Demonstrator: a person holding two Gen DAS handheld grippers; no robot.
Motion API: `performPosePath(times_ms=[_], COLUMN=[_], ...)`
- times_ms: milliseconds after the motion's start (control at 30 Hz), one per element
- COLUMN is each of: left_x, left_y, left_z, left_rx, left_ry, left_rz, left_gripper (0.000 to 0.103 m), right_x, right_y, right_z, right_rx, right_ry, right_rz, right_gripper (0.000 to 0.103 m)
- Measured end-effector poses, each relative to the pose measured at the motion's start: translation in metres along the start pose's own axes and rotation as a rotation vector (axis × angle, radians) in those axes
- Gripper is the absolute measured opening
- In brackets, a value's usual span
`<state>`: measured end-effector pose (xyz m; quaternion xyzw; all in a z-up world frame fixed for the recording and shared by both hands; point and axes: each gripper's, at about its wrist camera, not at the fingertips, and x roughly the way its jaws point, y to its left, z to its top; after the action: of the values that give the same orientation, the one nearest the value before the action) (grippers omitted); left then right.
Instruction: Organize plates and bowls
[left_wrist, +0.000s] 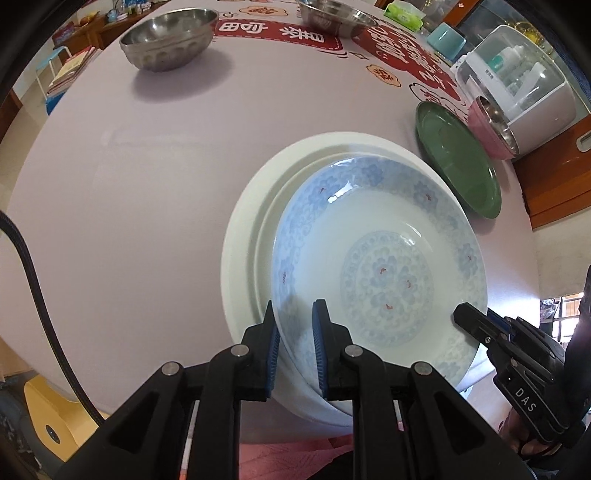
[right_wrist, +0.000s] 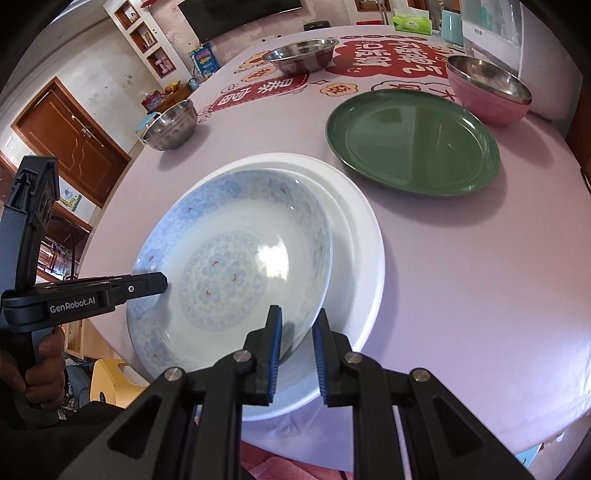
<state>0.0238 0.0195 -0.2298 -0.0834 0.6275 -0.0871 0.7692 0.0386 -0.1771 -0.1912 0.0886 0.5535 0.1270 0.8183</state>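
A blue-patterned deep plate is held by both grippers above a wider white plate on the round table. It sits offset toward the table's near edge. I cannot tell whether it touches the white plate. My left gripper is shut on the patterned plate's left rim, with one blue pad under the rim and one inside. My right gripper is shut on the right rim in the same way. Each wrist view shows the other gripper at the plate's opposite side.
A green plate lies to the right, beside a pink bowl with a steel bowl nested in it. Two steel bowls stand farther back. A white appliance and a tissue box sit at the far edge.
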Motion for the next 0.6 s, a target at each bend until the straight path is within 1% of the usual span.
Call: performPosePath(times_ms=[133, 167, 200, 300, 400, 433, 467, 500, 533, 600], left_x=[0.003, 0.004, 0.004, 0.005, 0.005, 0.004, 0.004, 0.003, 0.003, 0.001], left_y=[-0.001, -0.001, -0.001, -0.006, -0.007, -0.008, -0.009, -0.01, -0.012, -0.015], left_z=[0.0, 0.001, 0.001, 0.002, 0.001, 0.0, 0.0, -0.001, -0.001, -0.003], left_rx=[0.022, 0.026, 0.028, 0.043, 0.054, 0.057, 0.061, 0.07, 0.079, 0.091], left_ry=[-0.007, -0.009, -0.01, -0.011, -0.01, -0.008, -0.003, 0.007, 0.014, 0.029], left_rz=[0.009, 0.011, 0.012, 0.012, 0.02, 0.023, 0.024, 0.021, 0.021, 0.029], left_gripper=[0.014, 0.014, 0.015, 0.02, 0.022, 0.025, 0.027, 0.03, 0.033, 0.035], right_x=[0.001, 0.002, 0.003, 0.005, 0.005, 0.005, 0.005, 0.005, 0.005, 0.006], right_y=[0.0, 0.0, 0.001, 0.003, 0.002, 0.001, 0.0, 0.0, 0.0, 0.002], right_z=[-0.001, -0.001, -0.002, 0.0, 0.0, 0.0, 0.0, 0.0, 0.001, 0.001], right_rx=[0.007, 0.009, 0.01, 0.013, 0.03, 0.035, 0.042, 0.047, 0.047, 0.04], right_ry=[-0.014, -0.01, -0.009, -0.016, -0.012, -0.007, -0.003, 0.002, 0.007, 0.023], right_rz=[-0.004, -0.008, -0.006, -0.023, -0.017, -0.013, -0.009, 0.002, 0.006, 0.007], right_gripper=[0.017, 0.017, 0.02, 0.021, 0.021, 0.022, 0.023, 0.027, 0.028, 0.033])
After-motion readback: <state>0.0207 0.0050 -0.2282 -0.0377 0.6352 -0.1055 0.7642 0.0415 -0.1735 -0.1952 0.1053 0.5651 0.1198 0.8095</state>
